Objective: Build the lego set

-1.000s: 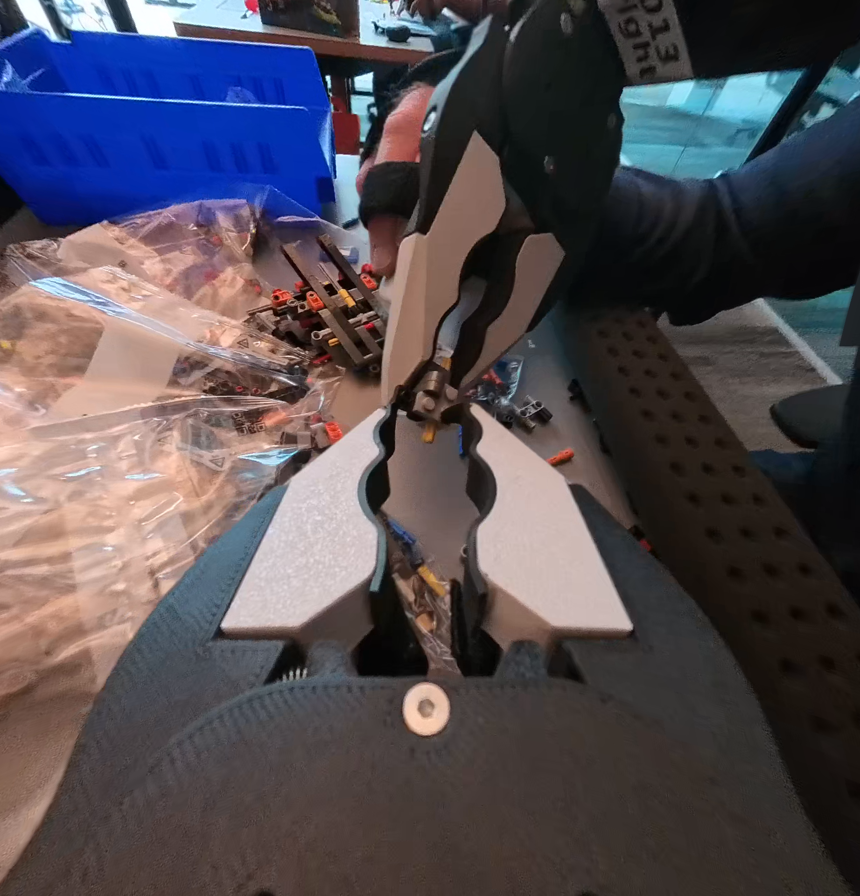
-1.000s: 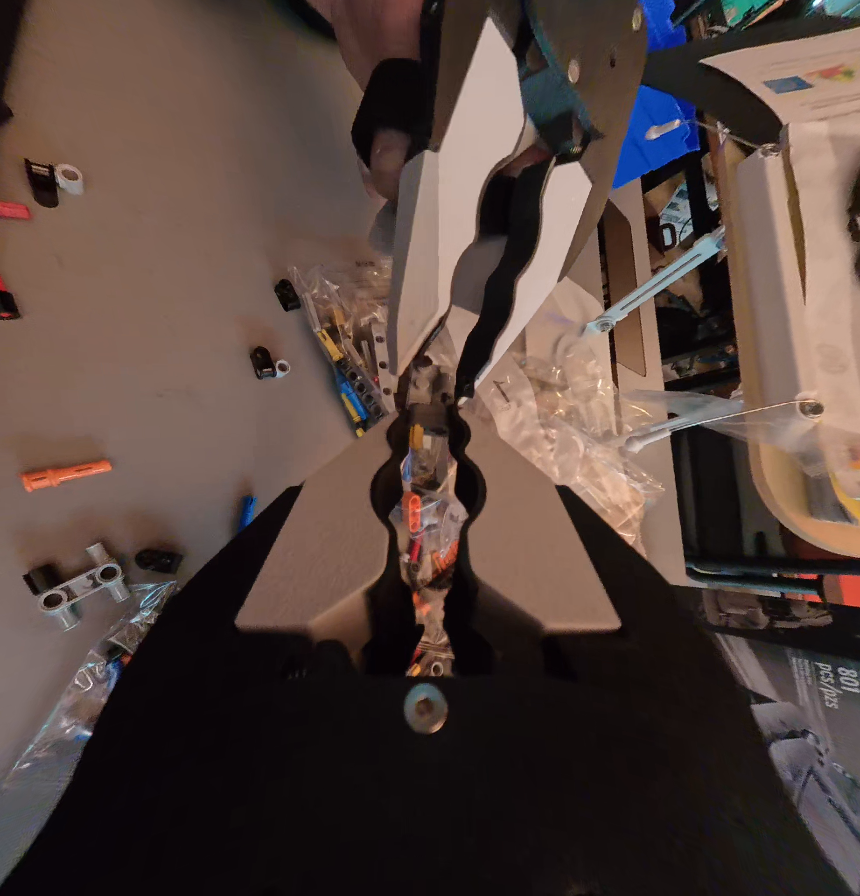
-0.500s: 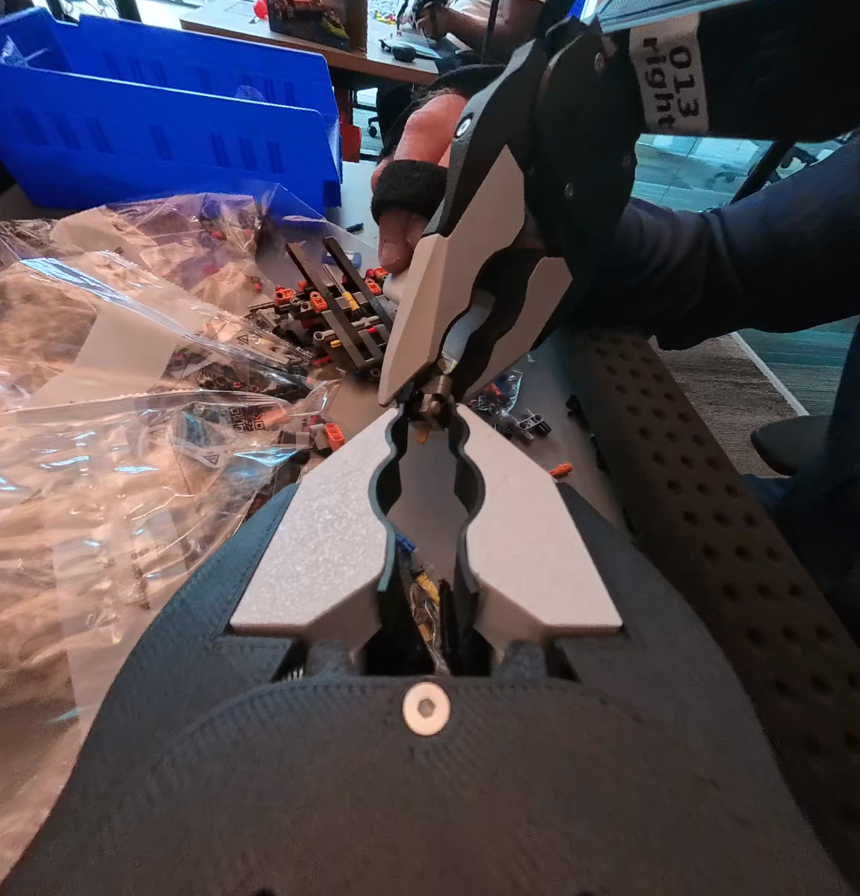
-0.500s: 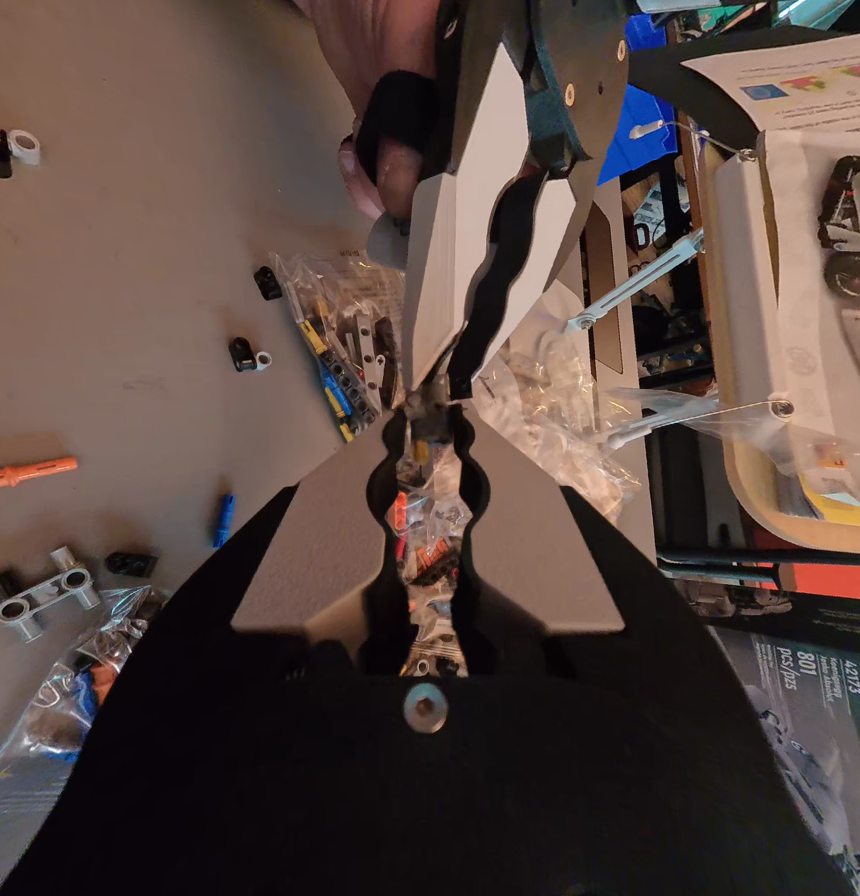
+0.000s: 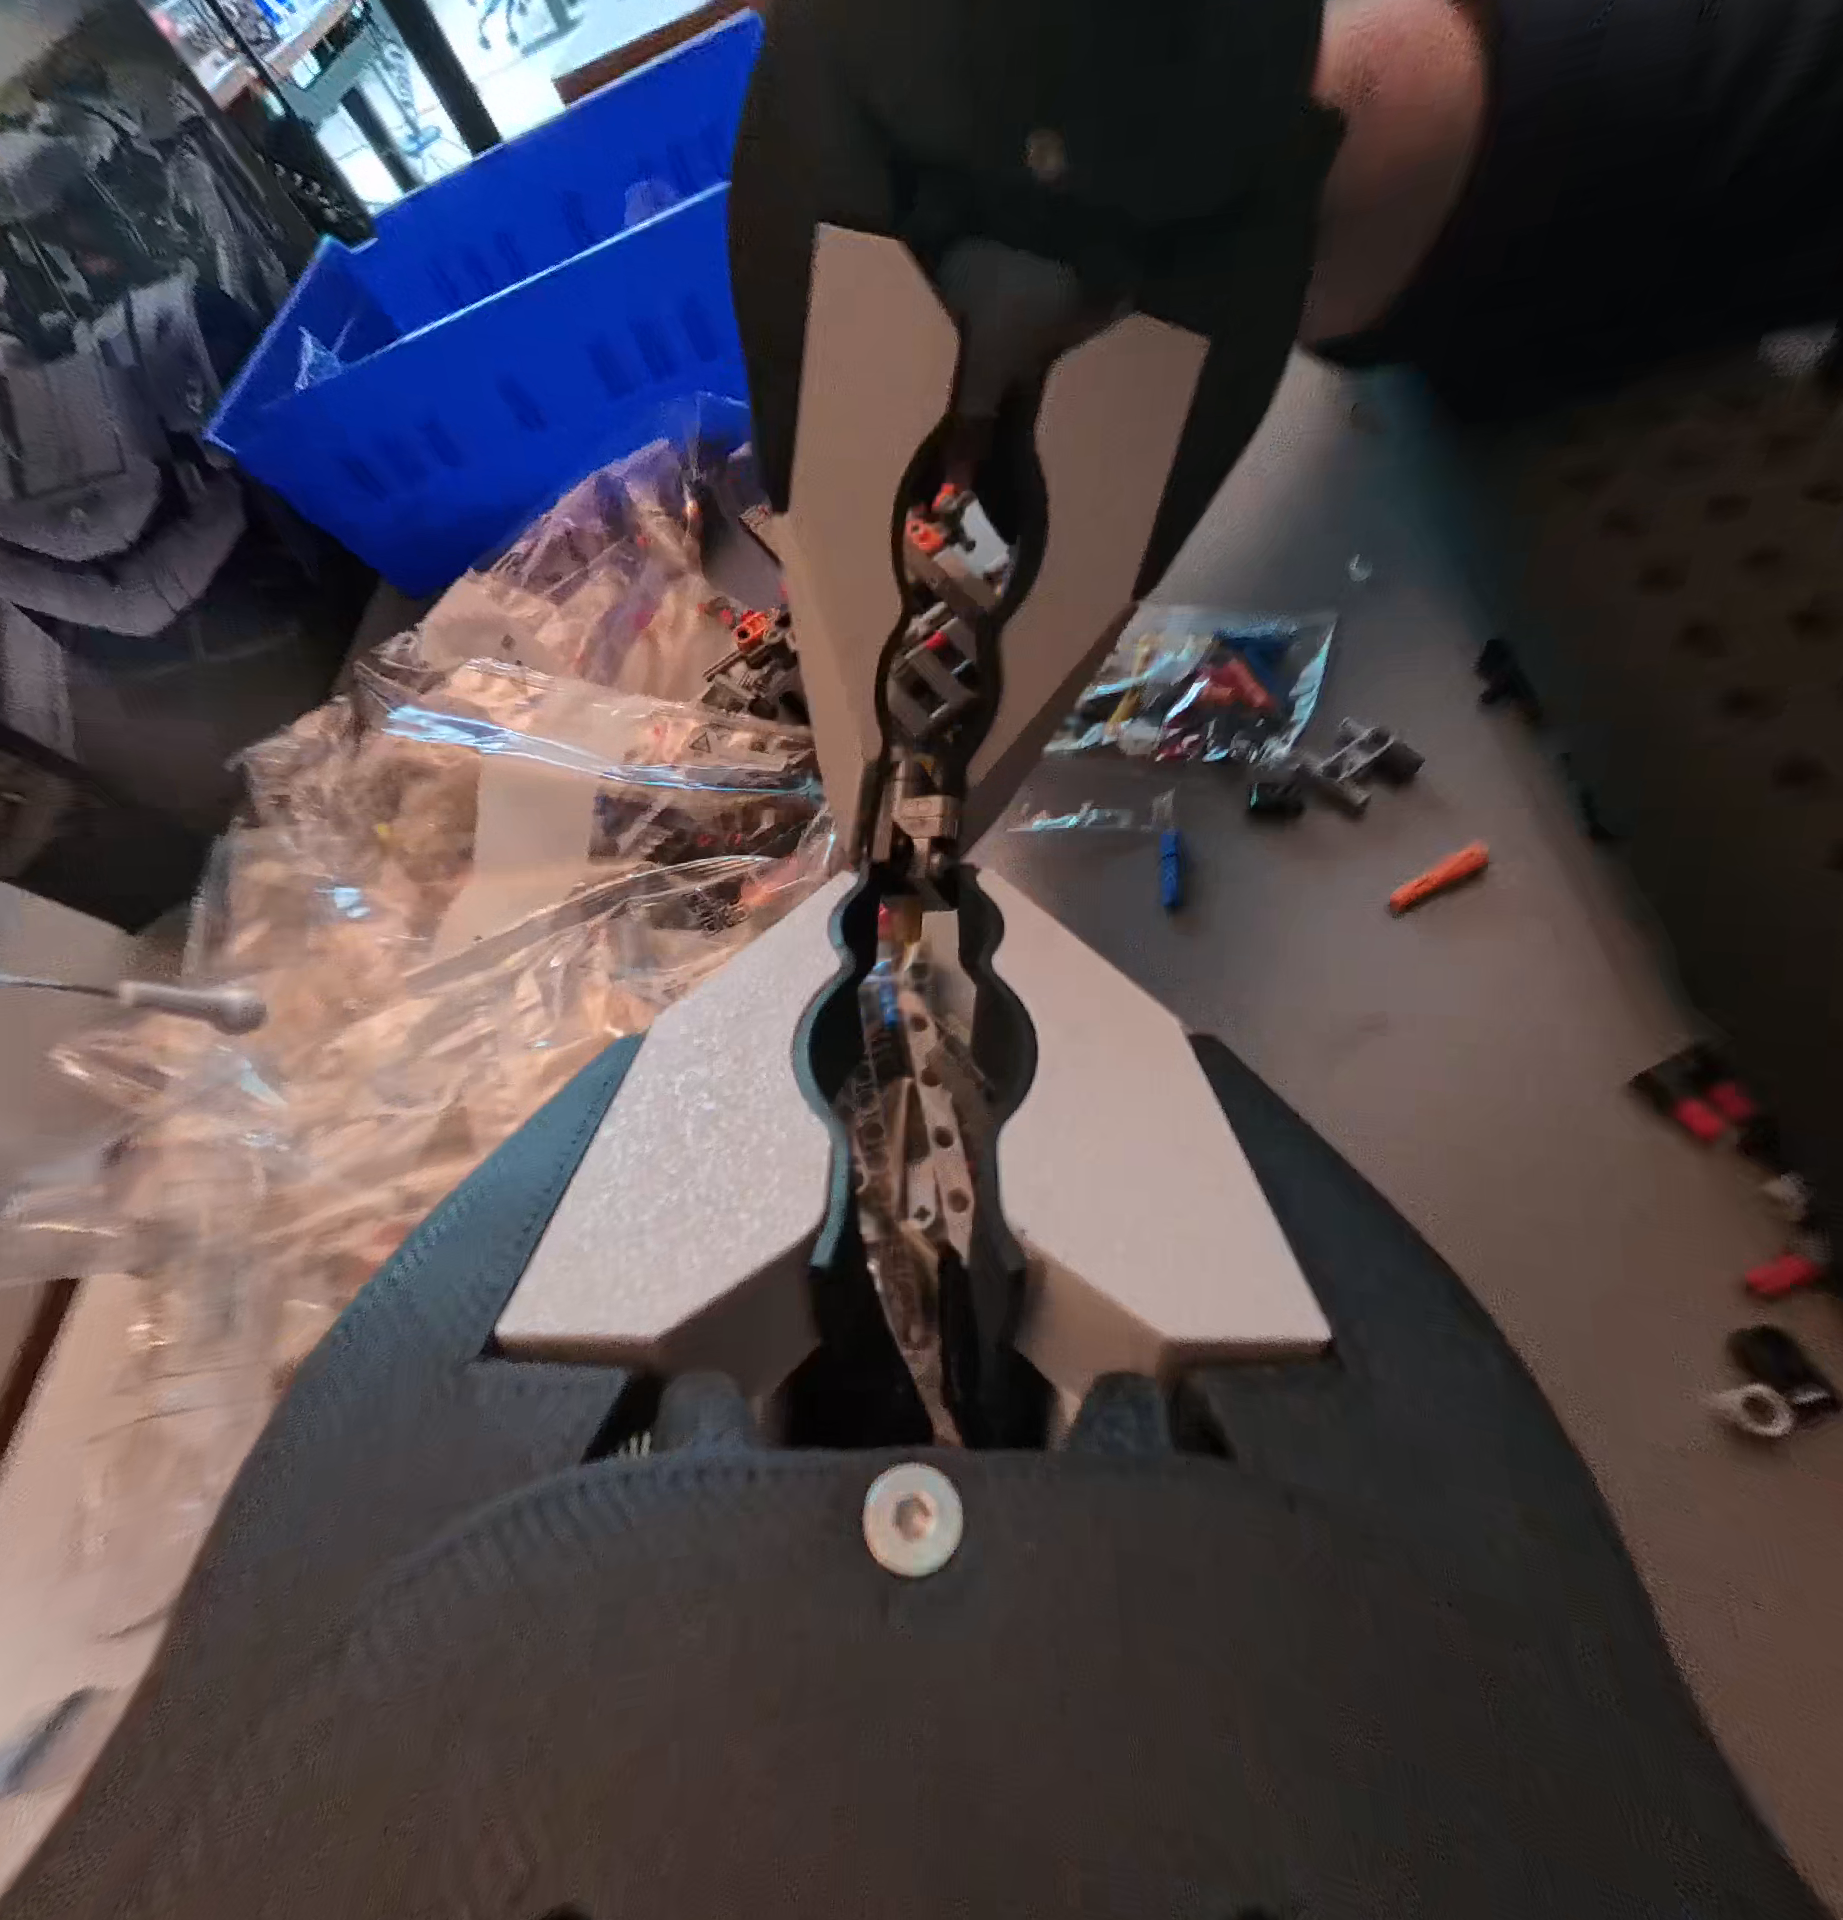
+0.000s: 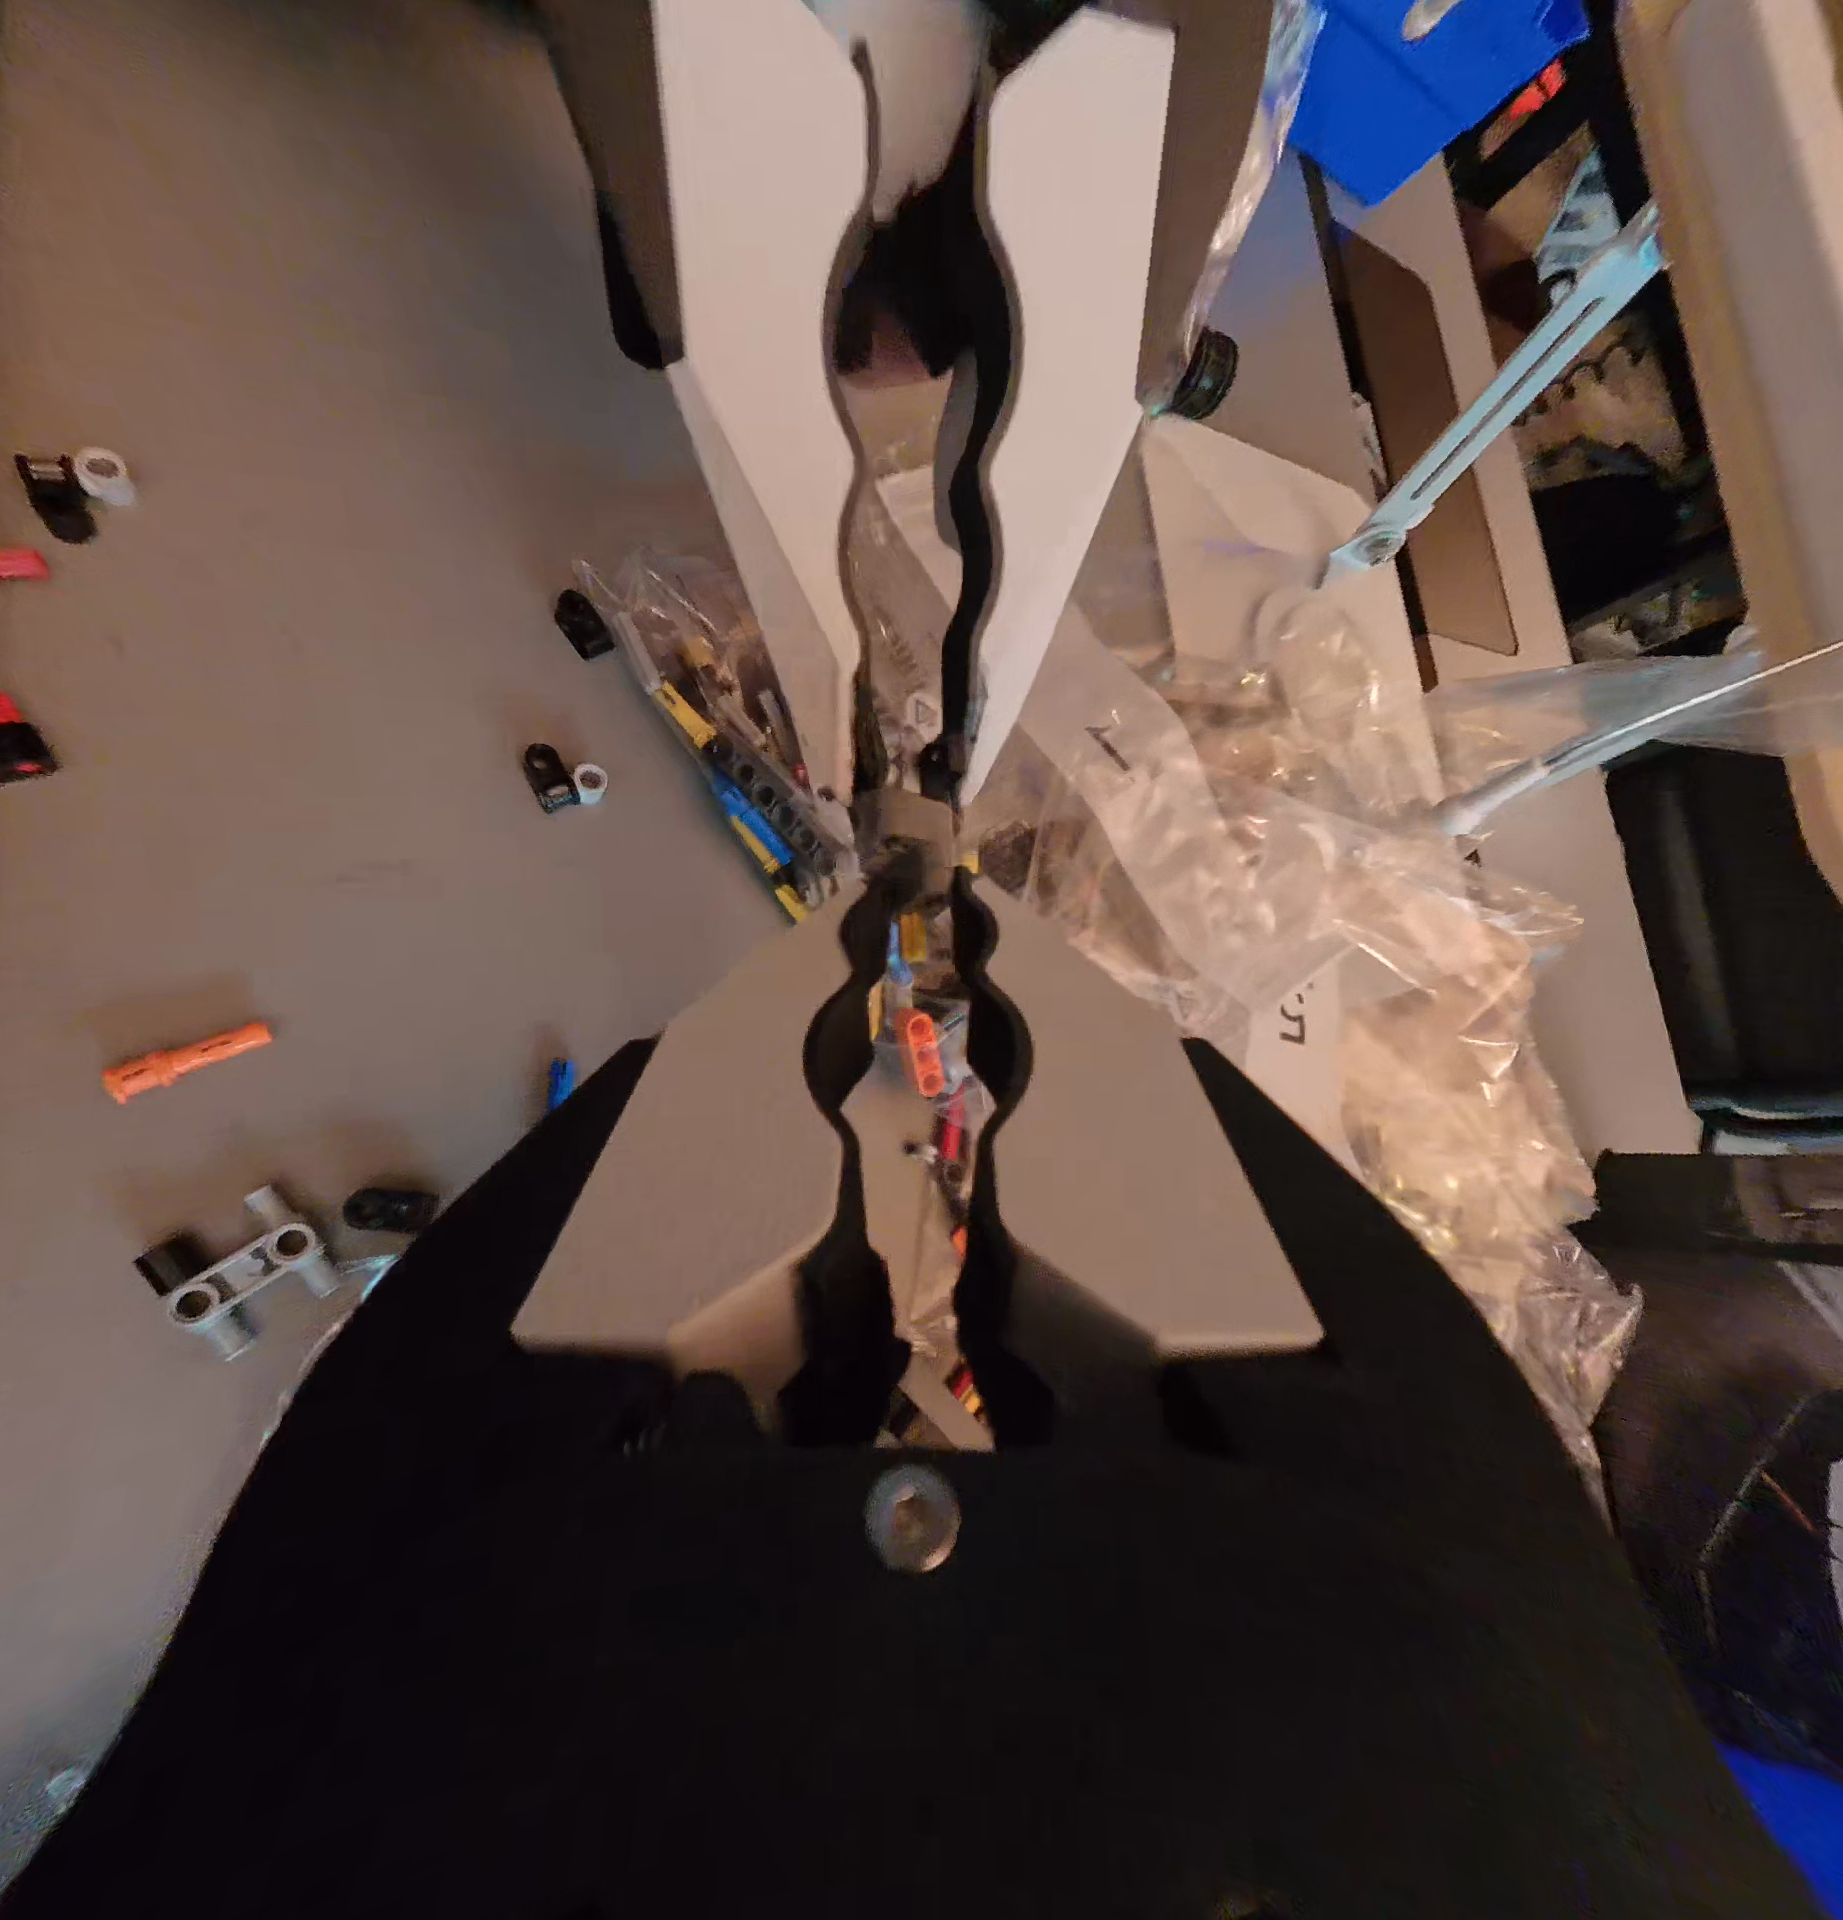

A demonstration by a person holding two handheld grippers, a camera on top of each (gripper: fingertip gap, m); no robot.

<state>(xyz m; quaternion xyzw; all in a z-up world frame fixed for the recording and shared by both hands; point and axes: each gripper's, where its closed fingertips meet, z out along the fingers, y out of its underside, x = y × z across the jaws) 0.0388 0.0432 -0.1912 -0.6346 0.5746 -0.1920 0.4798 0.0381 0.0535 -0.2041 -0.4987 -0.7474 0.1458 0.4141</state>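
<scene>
We have the left gripper [image 5: 912, 883] and the right gripper [image 6: 912, 888] meeting tip to tip above the worktop [image 5: 1312, 997], both jaws closed on one small grey lego assembly [image 5: 922, 821] pinched between them. Beyond our left jaws lie crumpled clear bags [image 5: 460, 935] to the left and an orange pin [image 5: 1436, 878] to the right. Left of our right jaws sits a grey connector [image 6: 247, 1268].
</scene>
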